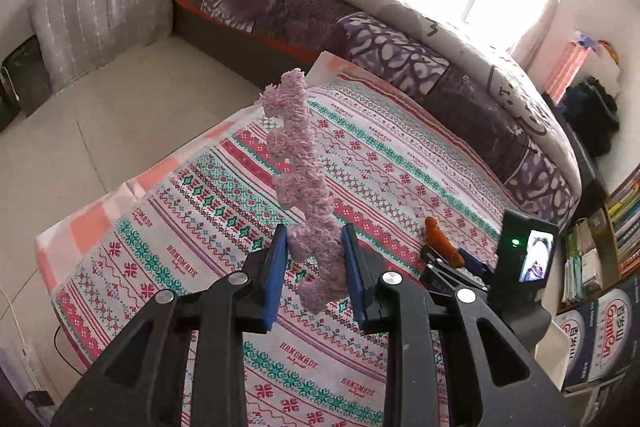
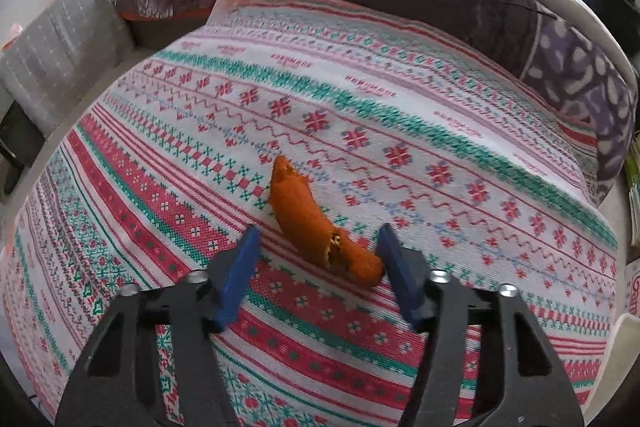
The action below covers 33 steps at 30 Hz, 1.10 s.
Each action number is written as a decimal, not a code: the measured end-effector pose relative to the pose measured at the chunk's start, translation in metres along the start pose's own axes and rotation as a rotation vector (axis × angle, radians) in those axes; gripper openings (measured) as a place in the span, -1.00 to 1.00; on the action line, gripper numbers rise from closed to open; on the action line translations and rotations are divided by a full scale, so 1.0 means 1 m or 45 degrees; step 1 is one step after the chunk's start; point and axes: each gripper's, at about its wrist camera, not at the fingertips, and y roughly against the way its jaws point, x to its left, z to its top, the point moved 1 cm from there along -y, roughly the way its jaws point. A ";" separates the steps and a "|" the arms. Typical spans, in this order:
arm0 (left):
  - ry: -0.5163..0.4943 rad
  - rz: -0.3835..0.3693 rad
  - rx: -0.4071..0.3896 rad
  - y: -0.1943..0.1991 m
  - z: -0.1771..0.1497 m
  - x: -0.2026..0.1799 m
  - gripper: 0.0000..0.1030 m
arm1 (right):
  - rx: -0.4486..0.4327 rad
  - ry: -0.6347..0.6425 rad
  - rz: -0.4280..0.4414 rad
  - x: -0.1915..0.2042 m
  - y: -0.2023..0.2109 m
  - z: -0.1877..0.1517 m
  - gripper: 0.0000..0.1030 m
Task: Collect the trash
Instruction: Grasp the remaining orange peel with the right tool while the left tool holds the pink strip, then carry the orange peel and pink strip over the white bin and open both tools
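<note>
Left gripper (image 1: 314, 269) clamping a purple fuzzy strip (image 1: 300, 163), lifting it clear above the cloth (image 1: 400, 163), presumably for binning. Right gripper (image 2: 318, 267) straddling an orange peel (image 2: 308, 219) lying on the cloth, jaws apart, right pad touching its near end, left pad clear, apparently readying a pinch.

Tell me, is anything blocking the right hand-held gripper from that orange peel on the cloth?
Nothing visible. The orange peel lies bare on the patterned cloth, already between the open fingers of the right hand-held gripper, touching one.
</note>
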 end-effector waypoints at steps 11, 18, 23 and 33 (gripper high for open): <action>0.014 -0.003 -0.048 0.008 0.003 -0.001 -0.46 | -0.101 -0.017 0.073 0.012 0.041 0.004 -0.72; -0.008 -0.019 -0.091 0.019 0.004 -0.009 -0.46 | -0.213 -0.050 0.085 0.013 0.090 0.001 -0.72; -0.040 -0.023 -0.112 0.025 0.001 -0.017 -0.46 | -0.273 -0.120 0.062 -0.002 0.120 -0.006 -0.72; -0.143 -0.017 -0.129 0.030 -0.013 -0.038 -0.46 | -0.292 -0.224 0.000 -0.038 0.153 -0.034 -0.72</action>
